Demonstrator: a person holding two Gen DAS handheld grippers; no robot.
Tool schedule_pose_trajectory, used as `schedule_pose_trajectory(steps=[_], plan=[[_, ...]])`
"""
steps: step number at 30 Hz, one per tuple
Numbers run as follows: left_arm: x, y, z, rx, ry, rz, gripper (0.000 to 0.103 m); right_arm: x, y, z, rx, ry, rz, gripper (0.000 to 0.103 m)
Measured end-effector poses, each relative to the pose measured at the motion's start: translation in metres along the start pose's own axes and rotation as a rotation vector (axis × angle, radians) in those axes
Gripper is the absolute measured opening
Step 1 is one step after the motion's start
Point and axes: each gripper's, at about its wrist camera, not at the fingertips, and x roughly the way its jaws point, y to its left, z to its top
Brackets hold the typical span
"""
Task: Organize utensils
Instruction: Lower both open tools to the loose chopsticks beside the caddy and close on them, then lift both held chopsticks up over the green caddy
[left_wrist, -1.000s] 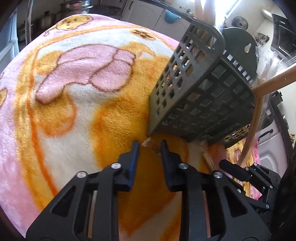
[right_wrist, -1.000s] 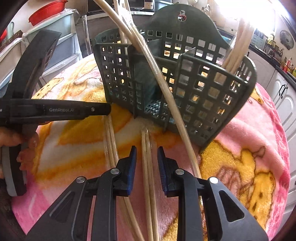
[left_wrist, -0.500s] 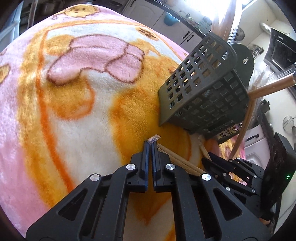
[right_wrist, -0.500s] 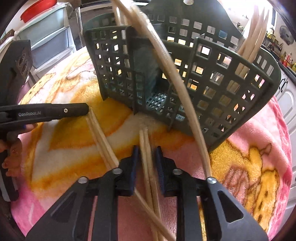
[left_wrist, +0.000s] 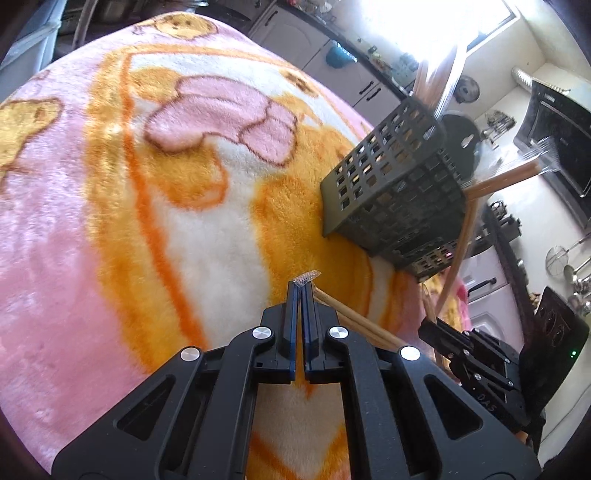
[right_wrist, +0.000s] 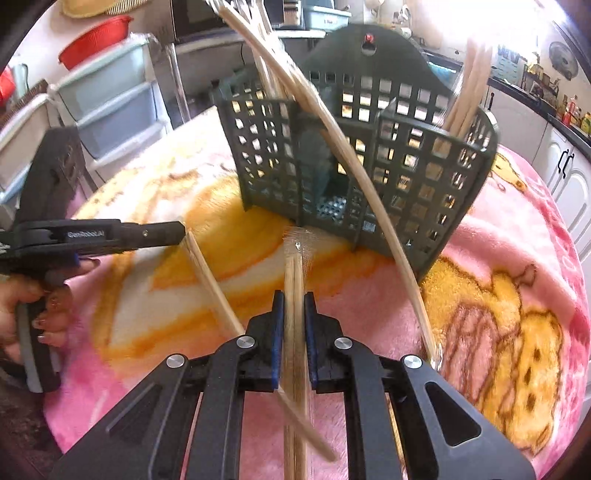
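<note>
A dark perforated utensil basket (right_wrist: 406, 177) (left_wrist: 391, 192) stands on the blanket, with wrapped wooden chopsticks upright in its compartments. My left gripper (left_wrist: 300, 288) (right_wrist: 183, 232) is shut on the clear wrapper end of one chopstick pair (left_wrist: 347, 317) (right_wrist: 210, 280), which lies slanted on the blanket. My right gripper (right_wrist: 294, 295) (left_wrist: 424, 325) is closing on a second wrapped pair (right_wrist: 294, 269) pointing at the basket; its pads press both sides. Another long pair (right_wrist: 369, 192) leans from the basket down to the blanket on the right.
A pink and orange cartoon blanket (left_wrist: 147, 221) covers the round table. A person's hand (right_wrist: 37, 295) holds the left gripper's handle. Plastic drawers (right_wrist: 110, 103) and a red bowl (right_wrist: 96, 40) stand behind on the left, kitchen cabinets (right_wrist: 561, 166) on the right.
The left jaws shut on the wrapper end and drew back from the basket. The right jaws narrowed onto the pair between them, with the basket now slightly farther off.
</note>
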Motion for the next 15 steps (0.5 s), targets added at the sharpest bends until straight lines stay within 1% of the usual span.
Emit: schedule_pose_trajectory(steps=[3,7,15], plan=[[-0.011,-0.006,-0.001,0.019,-0.02,-0.019,0.001,-0.016,0.002,-0.001,0.003,-0.049,-0.004,0.011],[-0.03,-0.01,-0.003,0.035,-0.05,-0.042,0.001,-0.036,0.001,-0.001,0.022,-0.097,0.01,0.011],[-0.062,-0.02,0.004,0.056,-0.11,-0.091,0.001,-0.064,-0.006,-0.005,0.055,-0.162,0.016,0.011]])
